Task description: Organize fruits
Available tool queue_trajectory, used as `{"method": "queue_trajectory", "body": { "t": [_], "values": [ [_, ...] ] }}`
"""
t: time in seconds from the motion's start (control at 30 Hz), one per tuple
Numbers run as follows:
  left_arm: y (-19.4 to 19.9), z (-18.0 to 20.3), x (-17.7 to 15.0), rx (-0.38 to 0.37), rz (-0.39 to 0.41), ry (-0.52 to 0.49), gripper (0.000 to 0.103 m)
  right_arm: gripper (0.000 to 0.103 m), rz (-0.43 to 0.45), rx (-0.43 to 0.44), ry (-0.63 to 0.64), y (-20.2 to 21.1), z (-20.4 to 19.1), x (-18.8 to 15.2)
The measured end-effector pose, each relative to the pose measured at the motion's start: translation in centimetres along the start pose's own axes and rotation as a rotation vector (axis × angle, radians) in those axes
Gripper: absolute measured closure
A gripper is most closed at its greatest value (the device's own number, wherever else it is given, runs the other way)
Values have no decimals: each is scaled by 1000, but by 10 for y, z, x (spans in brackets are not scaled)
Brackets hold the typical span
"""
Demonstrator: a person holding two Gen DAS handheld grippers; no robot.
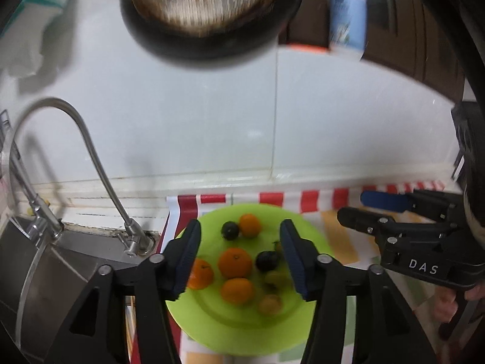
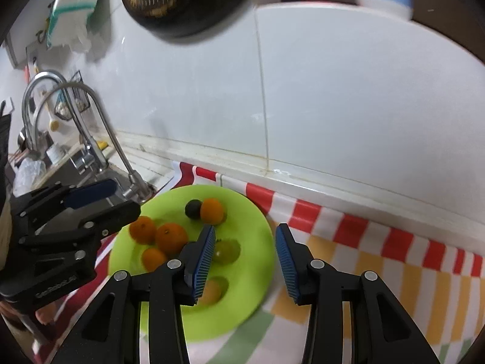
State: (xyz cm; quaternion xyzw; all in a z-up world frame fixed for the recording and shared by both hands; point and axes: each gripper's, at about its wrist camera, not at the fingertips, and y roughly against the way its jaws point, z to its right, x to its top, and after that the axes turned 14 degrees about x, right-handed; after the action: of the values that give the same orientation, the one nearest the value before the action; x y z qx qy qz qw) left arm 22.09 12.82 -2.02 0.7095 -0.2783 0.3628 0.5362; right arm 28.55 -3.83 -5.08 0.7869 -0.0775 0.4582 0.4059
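A lime-green plate (image 1: 230,327) (image 2: 169,200) lies on a checked cloth and holds several fruits. Among them are oranges (image 1: 235,262) (image 2: 171,238), two dark round fruits (image 1: 266,261) (image 2: 193,208) and yellow-green ones (image 1: 269,305) (image 2: 225,251). My left gripper (image 1: 239,227) (image 2: 125,198) hovers over the plate's left side, open, nothing between its blue pads. My right gripper (image 2: 245,230) (image 1: 351,209) hangs over the plate's right edge, also open and empty. Neither touches a fruit.
A steel sink (image 1: 45,273) with curved taps (image 1: 91,157) sits left of the plate. The red, yellow and green checked cloth (image 2: 379,257) runs right along the white tiled wall. A black mesh strainer (image 1: 209,15) and a blue-white bottle (image 1: 347,15) are overhead.
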Motion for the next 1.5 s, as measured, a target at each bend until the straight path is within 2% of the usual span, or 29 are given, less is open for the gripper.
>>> {"method": "queue_trajectory", "body": {
  "t": [0.1,0.17,0.23,0.3,0.47,0.63,0.83,1.5],
  "values": [
    [24,3,-2,19,29,39,34,58,38,-19,-20,28,-4,-5],
    [39,5,-3,38,43,52,28,52,65,-41,-27,46,-7,-10],
    [53,8,-5,59,55,63,19,41,95,-78,-37,68,-11,-17],
    [74,11,-7,81,90,63,12,36,114,-107,-42,84,-14,-21],
    [110,22,-12,110,141,26,3,24,160,-200,-76,127,-19,-37],
    [140,29,-19,89,167,14,1,16,211,-266,-104,162,-29,-53],
    [167,32,-28,71,185,8,0,13,263,-329,-113,201,-44,-73],
    [228,39,-55,29,209,-4,0,12,290,-397,-110,263,-79,-121]
  ]
}}
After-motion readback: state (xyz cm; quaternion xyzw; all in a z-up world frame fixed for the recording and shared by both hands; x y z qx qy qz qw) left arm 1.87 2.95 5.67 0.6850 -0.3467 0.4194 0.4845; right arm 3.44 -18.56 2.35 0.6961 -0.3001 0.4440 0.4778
